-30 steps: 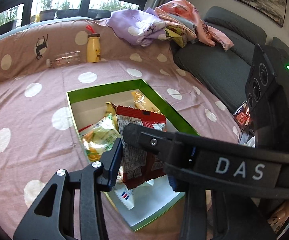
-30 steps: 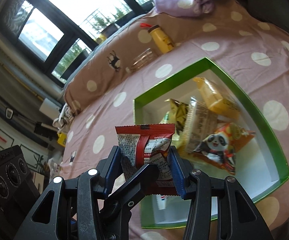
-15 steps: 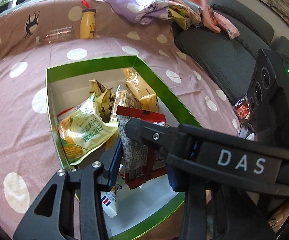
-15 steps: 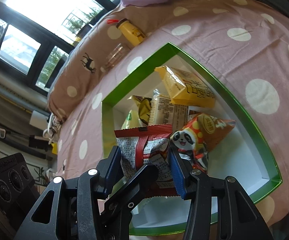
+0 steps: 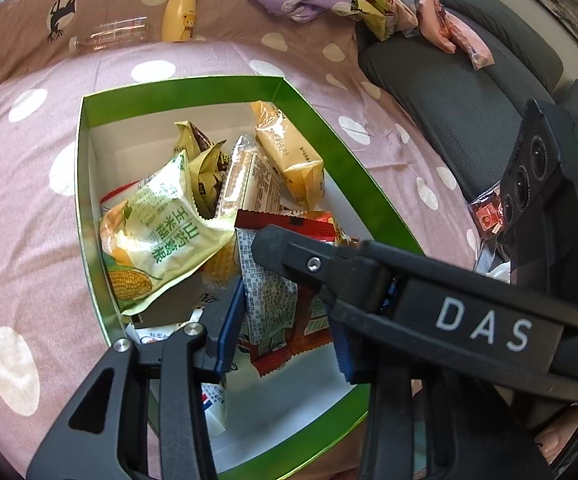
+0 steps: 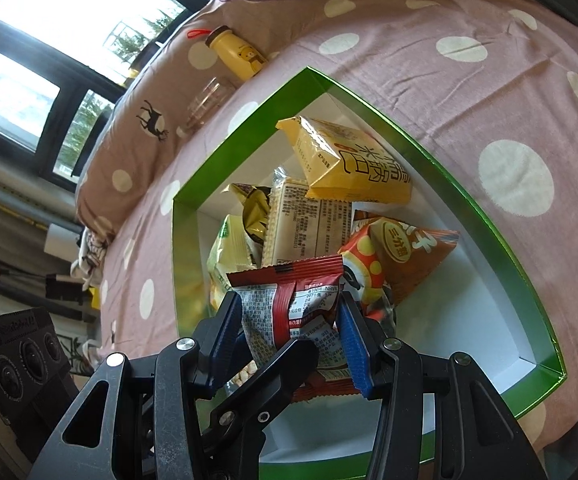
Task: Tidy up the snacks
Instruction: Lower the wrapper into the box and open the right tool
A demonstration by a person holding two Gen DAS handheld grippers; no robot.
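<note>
Both tongs are on the same thing here: the left gripper (image 5: 287, 328) has its blue pads closed narrow on the sides of a red-and-silver snack packet (image 5: 273, 300), and the right gripper (image 6: 289, 320) is pinching that same packet from its own angle, jaws also narrow, pads pressed into the wrapper. In the left view one black finger (image 5: 369, 276) of the right tool lies across the top of the packet. The packet stands upright in the grip, over the near end of the green box (image 5: 177, 88), above the white floor inside it. Further into the box, just behind the packet, sits a pale green corn bag (image 5: 157, 232), a clear cracker pack (image 5: 249, 184) and a yellow packet (image 5: 289, 152) toward the far corner, plus an orange bag (image 6: 401, 256) touching the held packet's right side. The box sits on a pink polka-dot sheet (image 5: 29, 200). Beyond its far wall there's a yellow bottle (image 5: 181, 12) standing next to a clear bottle (image 5: 109, 36) lying down, and off the box's right side a grey sofa (image 5: 449, 100).
</note>
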